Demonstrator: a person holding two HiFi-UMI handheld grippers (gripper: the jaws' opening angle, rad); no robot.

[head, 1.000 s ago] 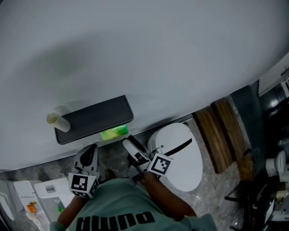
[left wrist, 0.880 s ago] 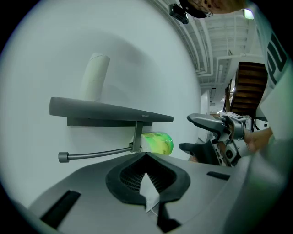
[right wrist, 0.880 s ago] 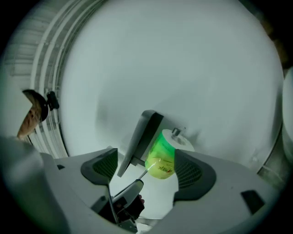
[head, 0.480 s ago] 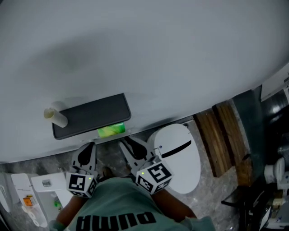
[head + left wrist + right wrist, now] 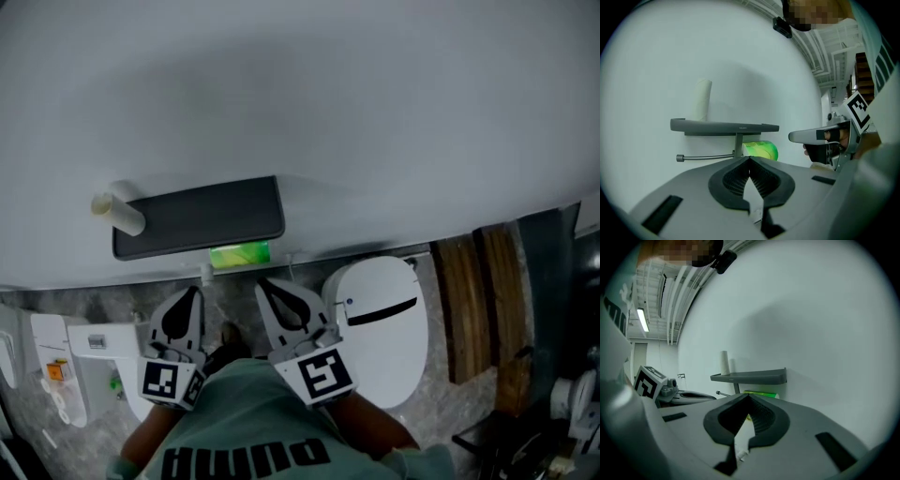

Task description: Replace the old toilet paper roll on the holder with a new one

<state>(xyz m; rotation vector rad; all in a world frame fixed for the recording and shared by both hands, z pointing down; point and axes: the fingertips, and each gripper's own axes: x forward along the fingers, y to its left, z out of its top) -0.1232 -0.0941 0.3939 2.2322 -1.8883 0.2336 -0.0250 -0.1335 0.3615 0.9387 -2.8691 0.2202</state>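
A dark grey holder shelf (image 5: 199, 217) is fixed to the white wall. A bare cardboard tube (image 5: 116, 213) stands on its left end. Under the shelf a green roll (image 5: 239, 254) sits on the holder's thin metal bar (image 5: 705, 157). My left gripper (image 5: 194, 293) and right gripper (image 5: 268, 285) hover side by side just below the holder, both pointing at it. Both are shut with nothing between the jaws. In the left gripper view the shelf (image 5: 724, 126), tube (image 5: 703, 99) and green roll (image 5: 761, 150) lie straight ahead. The right gripper view shows the shelf (image 5: 750, 377) and tube (image 5: 724, 363).
A white lidded toilet (image 5: 380, 323) stands to the right of the grippers, below the wall. Wooden slats (image 5: 473, 300) lie further right. White packages and fittings (image 5: 70, 361) sit at the lower left on the mottled stone floor.
The right gripper has rolled so its marker cube faces up, and its jaws have come together. It rose slightly below the green roll. The left gripper has stayed in place.
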